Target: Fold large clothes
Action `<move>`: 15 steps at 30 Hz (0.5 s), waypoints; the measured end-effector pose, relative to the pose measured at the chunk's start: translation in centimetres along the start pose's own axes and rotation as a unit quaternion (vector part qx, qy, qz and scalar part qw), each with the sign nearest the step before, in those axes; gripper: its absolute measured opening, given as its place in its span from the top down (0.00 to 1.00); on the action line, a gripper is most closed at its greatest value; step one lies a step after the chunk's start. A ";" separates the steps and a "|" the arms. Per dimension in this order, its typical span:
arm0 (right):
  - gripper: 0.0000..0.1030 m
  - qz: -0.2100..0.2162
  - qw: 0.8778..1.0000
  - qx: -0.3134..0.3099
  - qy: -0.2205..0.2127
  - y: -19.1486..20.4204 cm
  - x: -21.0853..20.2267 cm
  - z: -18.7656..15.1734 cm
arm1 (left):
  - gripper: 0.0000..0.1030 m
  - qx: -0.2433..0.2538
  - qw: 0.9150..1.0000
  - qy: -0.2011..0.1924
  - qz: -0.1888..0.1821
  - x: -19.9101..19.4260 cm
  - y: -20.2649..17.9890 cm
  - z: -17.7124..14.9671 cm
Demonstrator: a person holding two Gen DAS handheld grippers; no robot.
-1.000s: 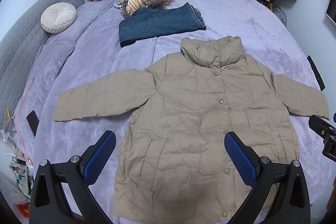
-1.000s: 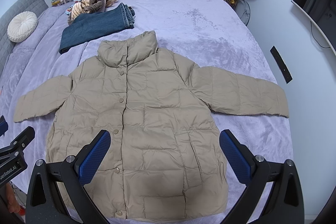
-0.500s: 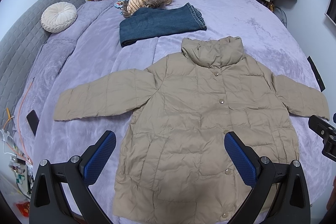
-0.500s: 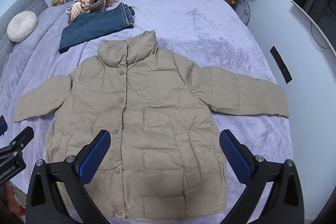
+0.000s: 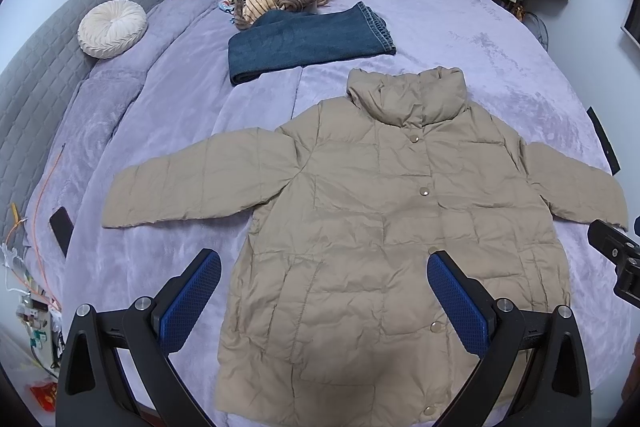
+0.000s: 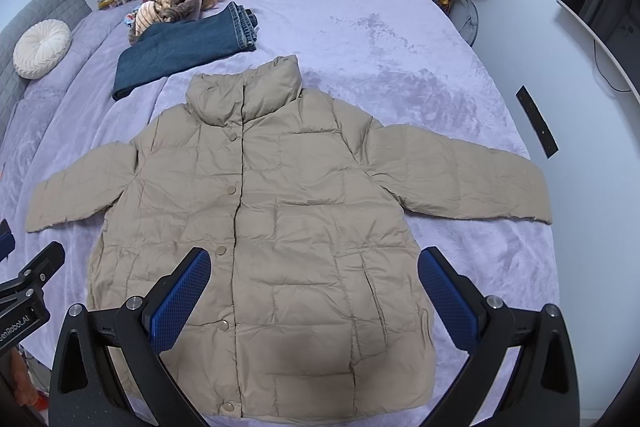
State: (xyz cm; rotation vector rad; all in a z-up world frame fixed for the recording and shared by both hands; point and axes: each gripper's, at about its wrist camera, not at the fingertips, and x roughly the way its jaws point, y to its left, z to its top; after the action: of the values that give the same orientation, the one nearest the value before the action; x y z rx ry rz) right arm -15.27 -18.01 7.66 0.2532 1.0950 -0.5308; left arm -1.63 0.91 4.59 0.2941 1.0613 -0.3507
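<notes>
Jacket spread flat, no fold made yet.

My left gripper (image 5: 324, 277) hangs wide and empty, the beige jacket (image 5: 372, 227) ahead of and between its jaws, one sleeve (image 5: 192, 183) ahead to their left with bare bed (image 5: 132, 131) beyond; my right gripper (image 6: 314, 275) gapes empty over the hem, the other sleeve (image 6: 460, 179) ahead to the right, close to the bed's edge.

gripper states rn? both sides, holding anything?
Left gripper: open, empty, hovering above the tan puffer jacket on the bed.
Right gripper: open, empty, above the jacket's hem.
</notes>
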 end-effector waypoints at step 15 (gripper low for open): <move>0.00 0.000 1.000 0.000 0.001 0.2 0.2 0.1 | 0.00 0.001 1.000 0.002 -0.001 0.5 -0.5 -0.1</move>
State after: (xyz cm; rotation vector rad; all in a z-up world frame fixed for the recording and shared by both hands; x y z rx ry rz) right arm -15.01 -17.96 7.57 0.2538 1.0973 -0.5317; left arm -1.68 0.38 4.08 0.2956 1.0654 -0.3530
